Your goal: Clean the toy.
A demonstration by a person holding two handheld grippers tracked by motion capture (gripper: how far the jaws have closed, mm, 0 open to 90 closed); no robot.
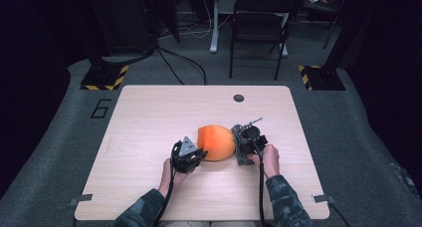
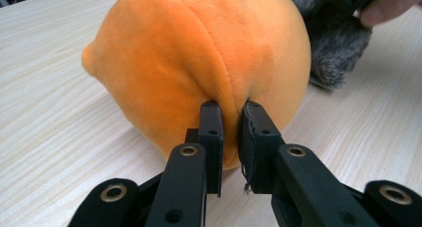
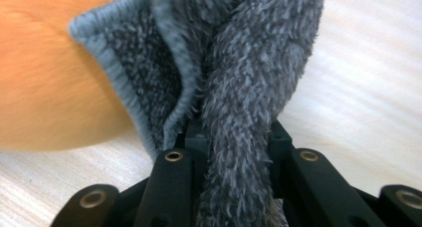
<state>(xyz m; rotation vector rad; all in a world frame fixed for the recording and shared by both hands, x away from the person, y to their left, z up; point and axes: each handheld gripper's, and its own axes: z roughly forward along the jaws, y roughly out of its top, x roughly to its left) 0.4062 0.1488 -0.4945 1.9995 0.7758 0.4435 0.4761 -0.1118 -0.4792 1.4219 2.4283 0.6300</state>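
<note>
Mid-table, well inside every edge, the left gripper (image 2: 230, 112) pinches a fold of the orange plush ball (image 2: 199, 62); at its three o'clock the right gripper (image 3: 234, 137) clamps the grey cloth (image 3: 239, 87)

High view: table (image 1: 149, 117) glowing brightly at frame centre under overhead light; surroundings sinking into near-black at left and right edges; soft, short shadows lying under orange plush (image 1: 216, 142); overall picture looking soft, low in detail. Left gripper view: even, bright lighting; plush sharp. Right gripper view: grey fuzzy cloth (image 3: 239, 87) sharp; orange surface at left blurring; tabletop at upper right washing out.
</note>
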